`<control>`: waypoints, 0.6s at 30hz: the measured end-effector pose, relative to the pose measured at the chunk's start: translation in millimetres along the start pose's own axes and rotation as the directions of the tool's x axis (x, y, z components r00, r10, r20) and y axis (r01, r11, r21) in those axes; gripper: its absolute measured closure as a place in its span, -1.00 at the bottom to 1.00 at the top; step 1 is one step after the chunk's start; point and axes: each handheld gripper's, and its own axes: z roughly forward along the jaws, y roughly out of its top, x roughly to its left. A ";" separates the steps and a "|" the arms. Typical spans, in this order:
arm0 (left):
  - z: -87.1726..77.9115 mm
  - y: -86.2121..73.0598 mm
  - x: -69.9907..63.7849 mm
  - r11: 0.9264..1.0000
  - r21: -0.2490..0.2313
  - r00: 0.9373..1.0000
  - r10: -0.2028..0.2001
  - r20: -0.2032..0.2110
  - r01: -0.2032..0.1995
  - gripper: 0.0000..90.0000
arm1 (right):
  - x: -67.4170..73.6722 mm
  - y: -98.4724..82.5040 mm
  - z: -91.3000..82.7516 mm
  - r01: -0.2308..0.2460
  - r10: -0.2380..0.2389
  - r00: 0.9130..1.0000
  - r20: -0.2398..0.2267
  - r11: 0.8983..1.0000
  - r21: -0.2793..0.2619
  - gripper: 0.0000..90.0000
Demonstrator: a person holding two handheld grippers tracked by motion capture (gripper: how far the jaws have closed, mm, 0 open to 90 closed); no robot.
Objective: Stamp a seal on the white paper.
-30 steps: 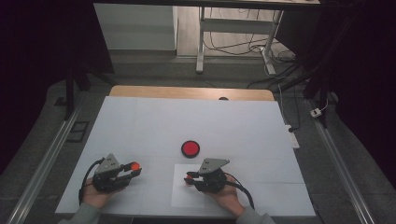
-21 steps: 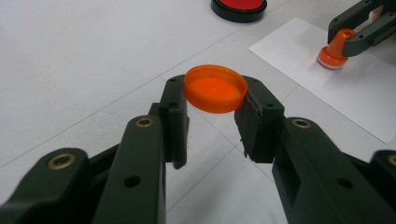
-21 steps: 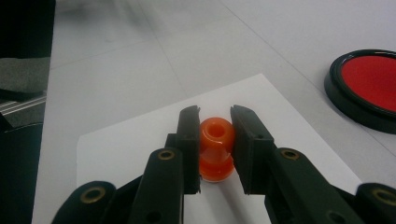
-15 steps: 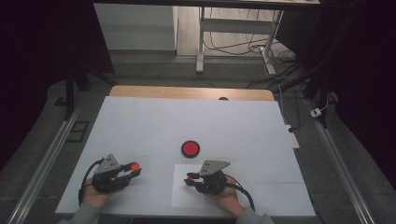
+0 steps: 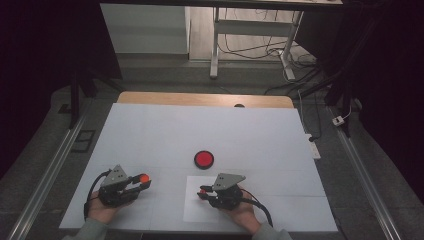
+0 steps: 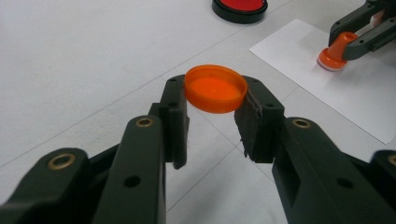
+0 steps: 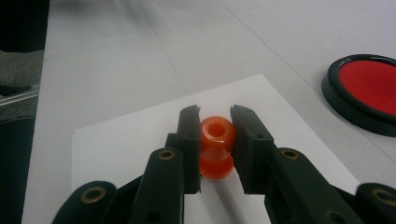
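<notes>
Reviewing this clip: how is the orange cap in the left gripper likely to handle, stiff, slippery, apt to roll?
The orange cap looks like thin, shallow plastic, so probably light and fairly stiff. The left gripper pinches it only by its rim, so it might pivot or slip if jolted. Being round, it could roll on edge if dropped, though flat on the table it should sit stable.

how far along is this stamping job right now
Done, it seems: the orange cap is off and clamped in the left gripper, held above the table. In hand: the right gripper grips the orange stamp by its handle, base down on the white paper. No print shows on the paper, so lifting the stamp and recapping probably remain. The red ink pad sits open beside it.
</notes>
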 end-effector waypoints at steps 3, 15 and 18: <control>-0.1 0.0 -0.5 1.000 0.000 1.000 0.002 -0.001 -0.002 0.44 | 0.2 0.0 -0.2 0.004 -0.004 1.000 0.004 1.000 0.004 0.62; -0.7 0.0 -0.5 1.000 -0.003 1.000 0.001 -0.003 -0.001 0.44 | 0.7 -0.4 0.0 0.007 -0.007 1.000 0.004 1.000 0.003 0.62; -0.8 -0.1 -0.5 1.000 -0.002 1.000 0.001 -0.003 -0.001 0.45 | 0.5 -0.5 0.0 0.005 -0.005 1.000 0.003 1.000 0.003 0.62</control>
